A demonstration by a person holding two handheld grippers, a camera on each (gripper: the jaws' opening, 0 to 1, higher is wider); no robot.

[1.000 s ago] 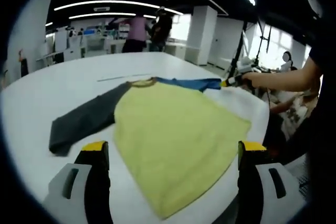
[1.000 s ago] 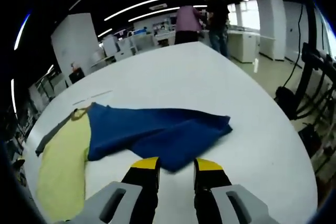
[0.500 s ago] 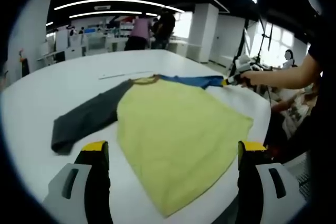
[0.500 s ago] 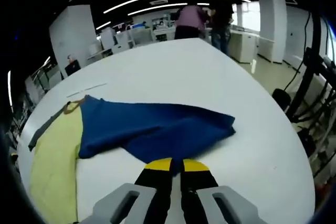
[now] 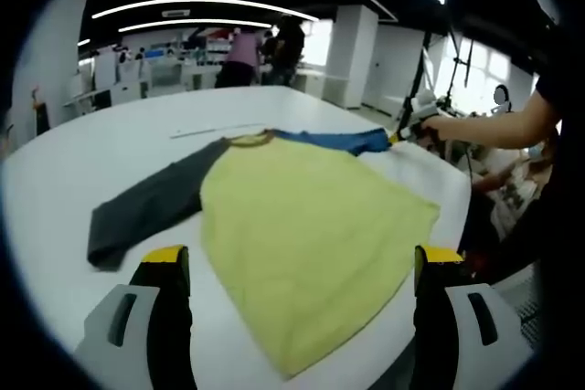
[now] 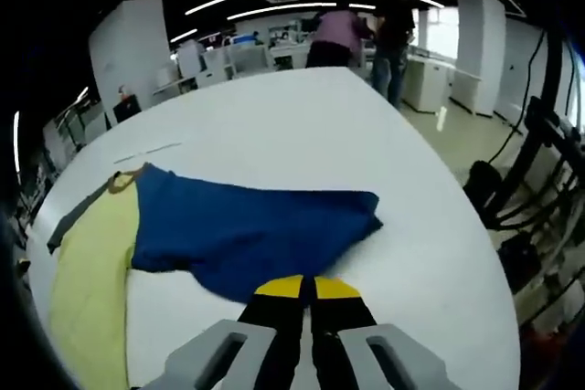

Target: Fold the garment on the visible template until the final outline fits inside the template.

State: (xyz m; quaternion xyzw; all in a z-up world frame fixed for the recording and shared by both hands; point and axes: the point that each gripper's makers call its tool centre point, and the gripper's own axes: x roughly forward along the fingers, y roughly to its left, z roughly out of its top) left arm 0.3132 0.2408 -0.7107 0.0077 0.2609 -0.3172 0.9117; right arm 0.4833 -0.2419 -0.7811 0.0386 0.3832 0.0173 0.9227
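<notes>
Right gripper view: right gripper (image 6: 306,288) has its jaws pinched shut on the blue sleeve's (image 6: 247,230) near edge, sleeve running off left toward the yellow body (image 6: 87,271). Left gripper (image 5: 302,267) hangs spread wide over the shirt's (image 5: 302,226) hem, gray sleeve (image 5: 151,207) out left on the white table (image 5: 82,148), so right hand's nearer for the fold

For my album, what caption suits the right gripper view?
Right gripper shut on the blue sleeve of a yellow shirt on a white table.

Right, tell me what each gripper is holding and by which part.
The right gripper is shut on the blue sleeve at its near edge. The left gripper is open above the yellow shirt body, holding nothing.
</notes>
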